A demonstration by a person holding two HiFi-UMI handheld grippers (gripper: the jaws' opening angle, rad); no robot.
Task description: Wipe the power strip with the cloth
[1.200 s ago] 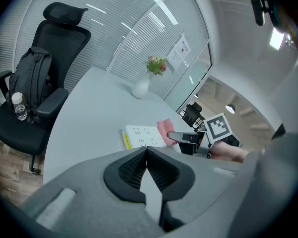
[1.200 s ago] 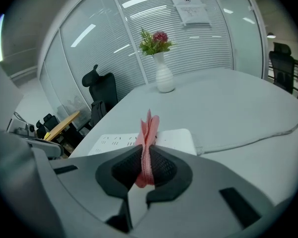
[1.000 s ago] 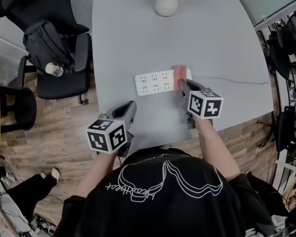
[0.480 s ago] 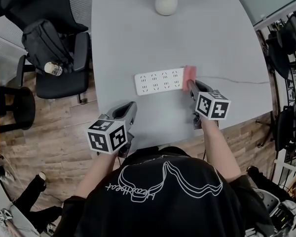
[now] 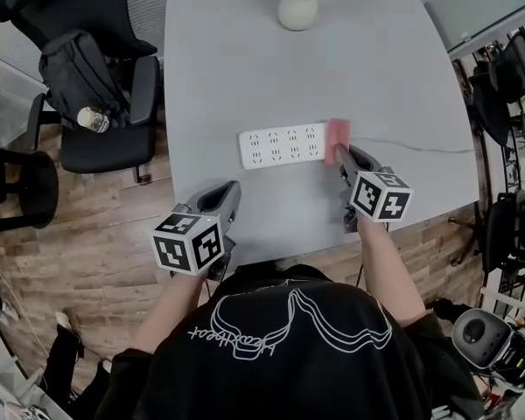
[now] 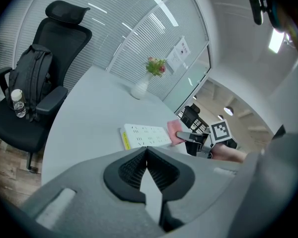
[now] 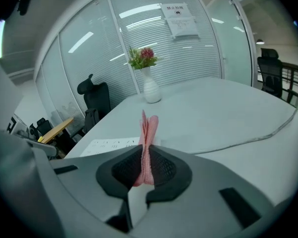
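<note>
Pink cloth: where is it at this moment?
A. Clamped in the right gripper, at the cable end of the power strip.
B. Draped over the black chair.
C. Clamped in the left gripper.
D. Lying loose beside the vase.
A: the jaws of the right gripper are closed on the cloth, which sits at the cable end of the power strip.

Soft pink cloth (image 5: 339, 134), smooth white plastic power strip (image 5: 283, 145), matt grey table (image 5: 376, 68).

A white vase (image 5: 297, 5) stands top centre on the grey table (image 5: 236, 68). Upper left, a black chair (image 5: 114, 143) holds a backpack (image 5: 74, 73) and bottle (image 5: 93, 119).
</note>
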